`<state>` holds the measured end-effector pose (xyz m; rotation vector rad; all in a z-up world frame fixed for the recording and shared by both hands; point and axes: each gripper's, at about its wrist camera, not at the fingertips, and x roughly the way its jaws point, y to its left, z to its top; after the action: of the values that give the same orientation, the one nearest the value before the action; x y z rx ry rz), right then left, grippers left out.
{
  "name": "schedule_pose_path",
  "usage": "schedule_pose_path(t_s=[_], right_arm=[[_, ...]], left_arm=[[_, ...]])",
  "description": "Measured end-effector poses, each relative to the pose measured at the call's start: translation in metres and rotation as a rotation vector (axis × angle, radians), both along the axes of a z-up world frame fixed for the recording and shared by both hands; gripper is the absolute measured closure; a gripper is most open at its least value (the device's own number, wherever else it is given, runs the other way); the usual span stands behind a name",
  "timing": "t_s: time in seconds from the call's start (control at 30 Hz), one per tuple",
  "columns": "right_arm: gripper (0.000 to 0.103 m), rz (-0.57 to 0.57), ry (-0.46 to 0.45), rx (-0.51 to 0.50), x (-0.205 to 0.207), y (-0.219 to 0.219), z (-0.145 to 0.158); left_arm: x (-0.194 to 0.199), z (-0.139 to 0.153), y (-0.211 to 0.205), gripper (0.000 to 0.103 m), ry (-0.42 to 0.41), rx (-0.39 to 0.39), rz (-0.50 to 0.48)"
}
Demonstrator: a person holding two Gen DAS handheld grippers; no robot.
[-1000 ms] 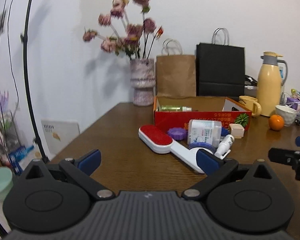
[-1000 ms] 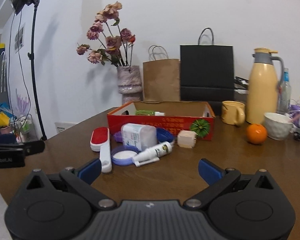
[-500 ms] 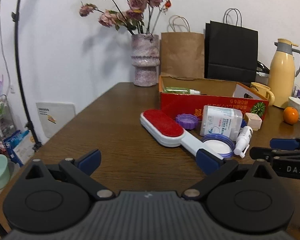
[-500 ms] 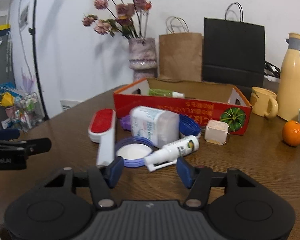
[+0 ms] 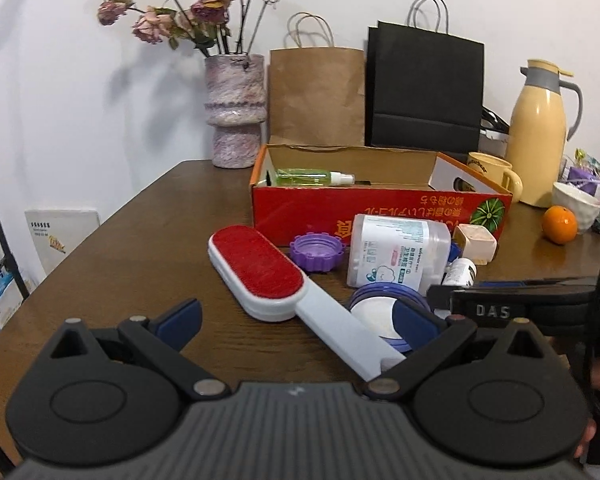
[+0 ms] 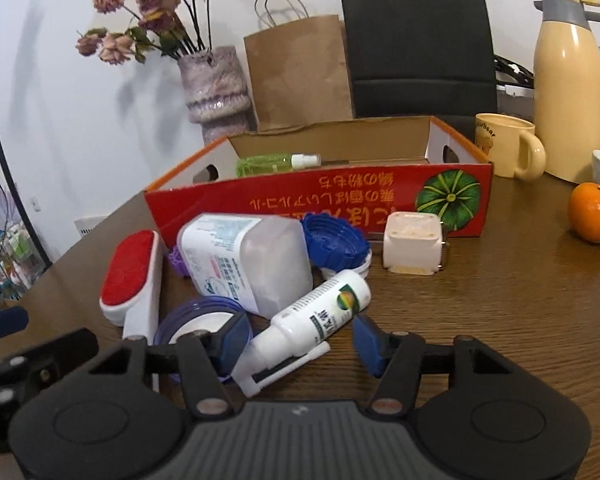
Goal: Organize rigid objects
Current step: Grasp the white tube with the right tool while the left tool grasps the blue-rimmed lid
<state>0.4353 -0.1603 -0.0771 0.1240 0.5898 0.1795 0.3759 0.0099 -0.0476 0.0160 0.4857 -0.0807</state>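
Both grippers have come nearer the clutter. The right gripper (image 6: 298, 338), wide open before, is closing, with the white spray bottle (image 6: 312, 320) now between its jaws. The left gripper (image 5: 298, 320) now straddles the lint brush (image 5: 284, 280) handle.

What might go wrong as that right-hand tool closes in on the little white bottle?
The white spray bottle lies on its round side between the closing jaws of the right gripper, so it may roll or squirt out. It also touches the clear tub, which could get nudged.
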Motion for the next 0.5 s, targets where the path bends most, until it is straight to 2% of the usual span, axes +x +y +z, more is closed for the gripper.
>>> schedule_pose_path(t_s=[0.2, 0.4, 0.5], right_arm=[[0.085, -0.052, 0.006, -0.088, -0.005, -0.020, 0.000], [0.085, -0.051, 0.013, -0.097, -0.013, -0.054, -0.001], [0.085, 0.007, 0.006, -0.119, -0.025, -0.060, -0.002]], left_arm=[[0.010, 0.001, -0.013, 0.000, 0.007, -0.007, -0.047], [0.025, 0.001, -0.041, 0.000, 0.022, -0.005, -0.151], [0.038, -0.005, -0.061, 0.000, 0.039, 0.032, -0.213]])
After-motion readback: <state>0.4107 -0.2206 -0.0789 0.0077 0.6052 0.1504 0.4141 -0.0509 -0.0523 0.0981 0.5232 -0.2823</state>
